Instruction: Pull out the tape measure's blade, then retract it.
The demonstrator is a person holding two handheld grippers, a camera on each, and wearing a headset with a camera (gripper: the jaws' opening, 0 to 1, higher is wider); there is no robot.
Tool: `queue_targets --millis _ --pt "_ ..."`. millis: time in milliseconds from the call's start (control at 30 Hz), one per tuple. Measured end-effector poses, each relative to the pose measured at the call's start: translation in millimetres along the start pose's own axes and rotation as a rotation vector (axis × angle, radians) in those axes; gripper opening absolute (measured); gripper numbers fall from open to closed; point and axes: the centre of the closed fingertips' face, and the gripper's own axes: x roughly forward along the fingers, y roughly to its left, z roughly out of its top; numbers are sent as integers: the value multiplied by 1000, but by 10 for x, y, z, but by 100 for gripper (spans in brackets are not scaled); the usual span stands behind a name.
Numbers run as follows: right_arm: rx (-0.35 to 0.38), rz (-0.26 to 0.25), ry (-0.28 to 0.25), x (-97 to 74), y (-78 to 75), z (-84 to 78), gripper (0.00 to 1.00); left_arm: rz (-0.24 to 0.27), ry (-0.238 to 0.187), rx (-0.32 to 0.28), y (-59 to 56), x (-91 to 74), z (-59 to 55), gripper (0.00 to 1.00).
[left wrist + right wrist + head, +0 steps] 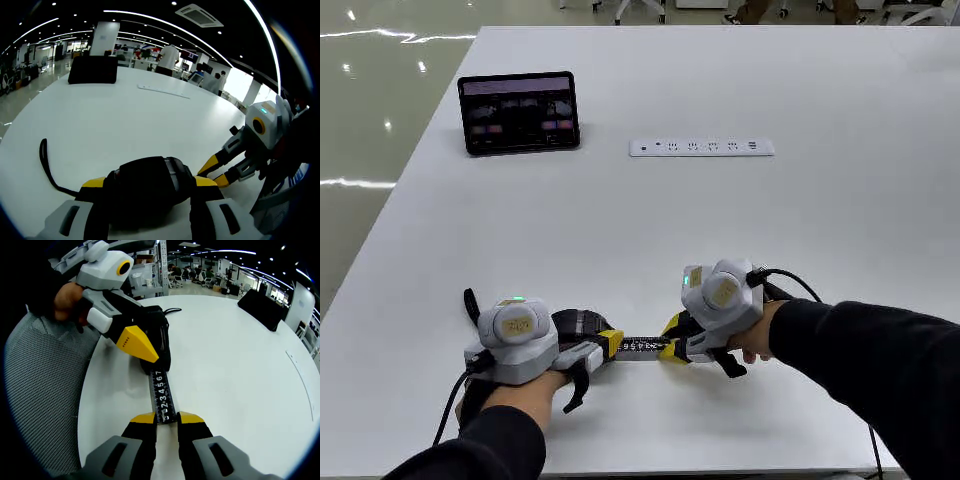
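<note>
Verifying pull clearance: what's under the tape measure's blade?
Bare white tabletop shows beneath the black numbered blade. Its tip is covered by the right gripper's yellow-tipped fingers; its underside is hidden.

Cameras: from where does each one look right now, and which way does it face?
Head view: on the headset, looking down at the white table; both sleeves, left gripper and right gripper show.
Left gripper view: along its own jaws, shut on the tape measure, facing the right gripper.
Right gripper view: along its jaws pinching the blade, facing the left gripper and a hand.
Shared: both gripper views show the tape measure.
</note>
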Motion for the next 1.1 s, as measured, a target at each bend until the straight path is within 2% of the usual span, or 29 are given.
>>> queue_targets --millis 1100 --pt "-15 -2 -28 163 50 192 11 0 -2 -7 -2 -5 7 61"
